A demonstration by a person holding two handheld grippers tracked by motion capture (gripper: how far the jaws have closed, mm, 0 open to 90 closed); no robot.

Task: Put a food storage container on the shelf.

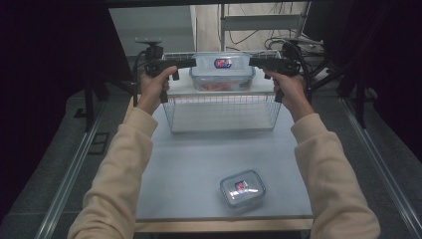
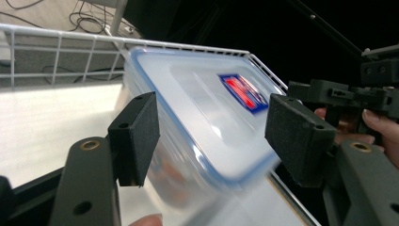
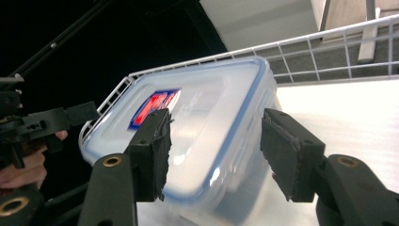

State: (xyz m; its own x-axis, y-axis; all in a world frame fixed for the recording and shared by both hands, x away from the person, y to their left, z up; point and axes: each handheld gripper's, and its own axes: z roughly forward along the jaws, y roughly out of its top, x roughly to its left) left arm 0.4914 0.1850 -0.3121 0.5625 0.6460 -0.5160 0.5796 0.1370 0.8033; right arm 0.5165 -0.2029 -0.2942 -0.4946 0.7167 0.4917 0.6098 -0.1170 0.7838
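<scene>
The large food container (image 1: 222, 71), clear with a blue-rimmed lid and a red-and-blue label, sits between our two grippers on the white shelf of the wire basket (image 1: 221, 113), at twelve o'clock on the table in the high view. In the left gripper view the container (image 2: 202, 122) lies between our left gripper's (image 2: 211, 129) two black pads, and we see a gap on each side of it, so the jaws stand released around one end rather than pressing. In the right gripper view the same box (image 3: 202, 127) lies between the pads of our right gripper (image 3: 214, 153); the pad at nine o'clock overlaps the lid, the one at three o'clock stands clear of the wall, so this grip is let go as well. In the high view, our left gripper (image 1: 186, 62) comes in at nine o'clock of the container and our right gripper (image 1: 256, 61) at three o'clock, both held level by our hands. Down at six o'clock, near the table's (image 1: 189, 164) front edge, a small lidded container (image 1: 242, 188) with the same label rests well apart from the basket.
</scene>
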